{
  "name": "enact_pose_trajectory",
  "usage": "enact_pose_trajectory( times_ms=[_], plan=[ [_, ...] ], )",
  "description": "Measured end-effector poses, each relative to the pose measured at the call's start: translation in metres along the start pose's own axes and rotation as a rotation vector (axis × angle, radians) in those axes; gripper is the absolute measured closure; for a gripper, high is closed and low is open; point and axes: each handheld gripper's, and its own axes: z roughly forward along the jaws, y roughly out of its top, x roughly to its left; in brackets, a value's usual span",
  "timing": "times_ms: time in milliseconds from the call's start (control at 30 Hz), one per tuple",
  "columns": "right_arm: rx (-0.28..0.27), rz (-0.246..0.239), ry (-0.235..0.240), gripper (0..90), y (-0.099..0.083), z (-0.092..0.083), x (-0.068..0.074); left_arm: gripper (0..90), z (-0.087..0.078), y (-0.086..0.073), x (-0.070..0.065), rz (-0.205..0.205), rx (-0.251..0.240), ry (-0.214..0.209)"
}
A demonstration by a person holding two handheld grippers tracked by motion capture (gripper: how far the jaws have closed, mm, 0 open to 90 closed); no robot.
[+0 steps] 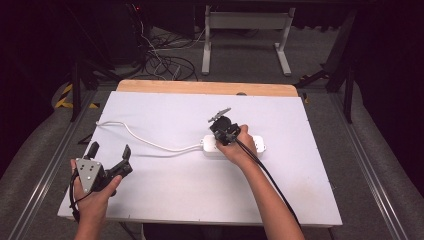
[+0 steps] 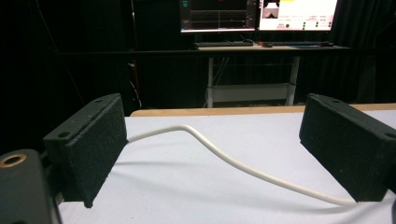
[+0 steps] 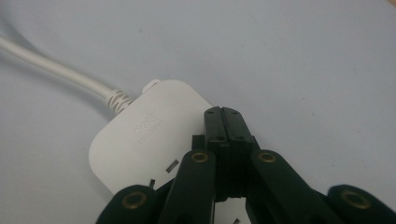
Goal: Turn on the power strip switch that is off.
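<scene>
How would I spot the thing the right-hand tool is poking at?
Find the white table. Near its middle lies a flat white power strip under the right gripper. It has rounded corners, socket slots on top, and a white cord trailing off to the table's left.

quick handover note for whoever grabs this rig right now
Left claw: open, empty, raised over the near left of the white table; the white cord runs across between its jaws, farther off.
Right claw: jaws pressed together, tips down on the white power strip near its cord end; nothing seen between them.
Strip lies mid-table, cord trailing left.
Done: right claw is at the strip.
Left: whatever is meant for the strip; left claw unused.
</scene>
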Motion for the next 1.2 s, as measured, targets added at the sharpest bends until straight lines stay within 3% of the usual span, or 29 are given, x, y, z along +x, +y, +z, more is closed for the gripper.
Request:
enact_pose_trajectory(
  times_ms=[267, 667, 800, 867, 933, 1000, 1100, 1200],
  plan=[
    [0.042, -0.053, -0.05, 90.0, 0.004, 0.0, 0.007, 8.1, 0.0, 0.0, 0.0, 0.0, -0.001, 0.001],
    [0.057, -0.036, -0.05, 90.0, 0.006, 0.0, 0.007, 8.1, 0.0, 0.0, -0.001, 0.0, 0.002, -0.006],
    [0.08, -0.073, -0.09, 90.0, 0.009, 0.001, 0.013, 8.1, 0.0, 0.0, -0.002, 0.003, 0.002, -0.007],
    [0.087, -0.071, -0.09, 90.0, 0.01, 0.001, 0.013, 8.1, 0.0, 0.0, -0.002, 0.002, 0.001, -0.008],
    [0.105, -0.057, -0.058, 90.0, 0.012, 0.002, 0.011, 8.1, 0.0, 0.0, -0.002, -0.001, 0.0, -0.007],
    [0.098, -0.06, -0.067, 90.0, 0.012, 0.003, 0.012, 8.1, -0.001, 0.0, -0.001, 0.002, 0.0, -0.005],
    [0.097, -0.1, -0.106, 90.0, 0.012, 0.004, 0.017, 8.1, -0.001, 0.0, 0.0, -0.004, -0.002, 0.0],
    [0.104, -0.096, -0.106, 90.0, 0.013, 0.004, 0.017, 8.2, -0.002, 0.0, 0.0, -0.004, -0.001, 0.001]
  ],
)
